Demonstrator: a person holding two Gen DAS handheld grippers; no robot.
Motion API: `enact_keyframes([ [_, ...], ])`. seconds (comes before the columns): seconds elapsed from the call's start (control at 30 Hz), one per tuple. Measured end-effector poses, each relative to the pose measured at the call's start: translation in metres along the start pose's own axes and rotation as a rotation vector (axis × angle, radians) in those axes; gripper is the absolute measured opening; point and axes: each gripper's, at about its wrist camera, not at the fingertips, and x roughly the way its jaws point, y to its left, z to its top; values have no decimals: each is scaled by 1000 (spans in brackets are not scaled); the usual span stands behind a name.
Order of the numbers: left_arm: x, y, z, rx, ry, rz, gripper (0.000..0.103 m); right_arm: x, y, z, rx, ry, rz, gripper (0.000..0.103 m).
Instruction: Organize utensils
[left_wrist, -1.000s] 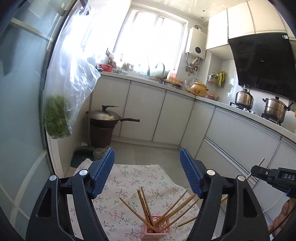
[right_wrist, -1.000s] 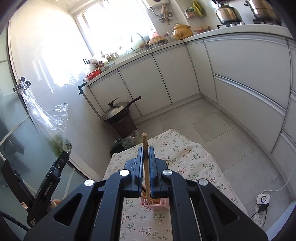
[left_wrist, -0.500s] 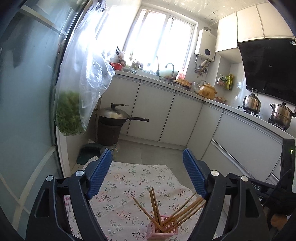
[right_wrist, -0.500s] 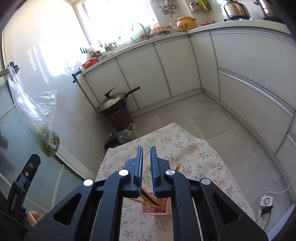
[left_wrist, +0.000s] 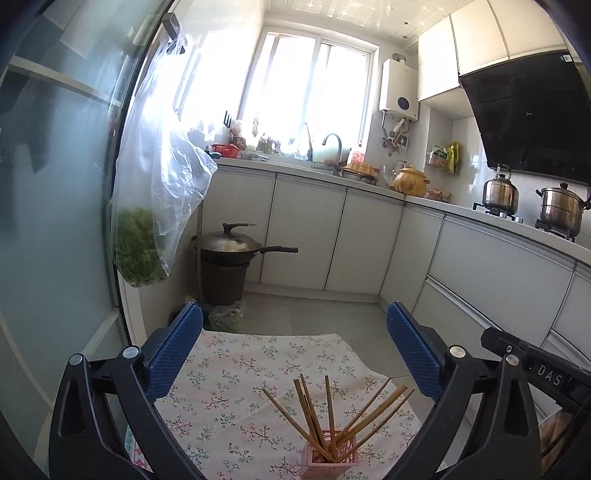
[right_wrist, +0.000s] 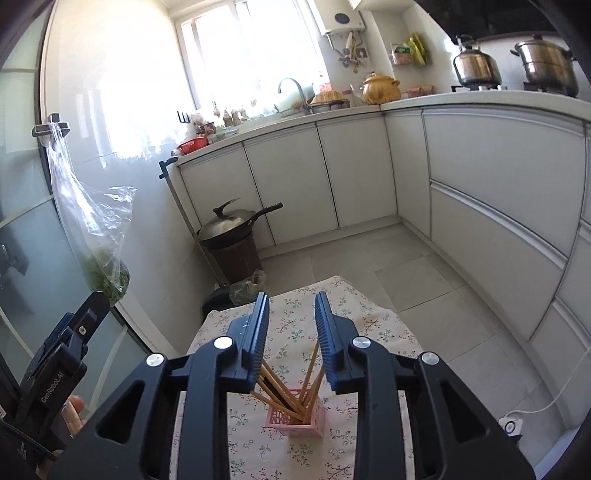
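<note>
Both the left gripper and right gripper hang spread apart, holding nothing, above the chopsticks fanned in the pink holder

My pink holder keeps tan chopsticks, standing on the white cloth (sprigged with small pink and green flowers); beyond that cloth, a dark brown bin.

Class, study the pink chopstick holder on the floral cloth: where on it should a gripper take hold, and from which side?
Grip the pink holder low across two opposite flat walls, coming in level from the side. The chopsticks fan out above its open top, probably blocking a grasp from overhead.
</note>
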Motion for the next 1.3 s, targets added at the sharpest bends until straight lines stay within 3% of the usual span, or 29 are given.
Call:
enact_keyframes([
  [0.2,-8,-20,-13,84,-13,48,96,-15,-5,-13,-37,-48,-41,57],
  [0.33,-16,-30,-19,138,-43,88,96,-18,-13,-24,-32,-51,-63,65],
  [0.57,-32,-45,-34,142,-86,24,96,-29,-37,-47,18,-78,-121,95],
  [0.77,-22,-55,-62,182,14,48,96,-35,-51,-74,3,-103,-247,96],
  [0.9,-15,-58,-77,193,63,47,96,-37,-61,-84,14,-114,-257,96],
  [1.3,1,-68,-94,221,114,38,96,-20,-85,-105,37,-32,-306,96],
])
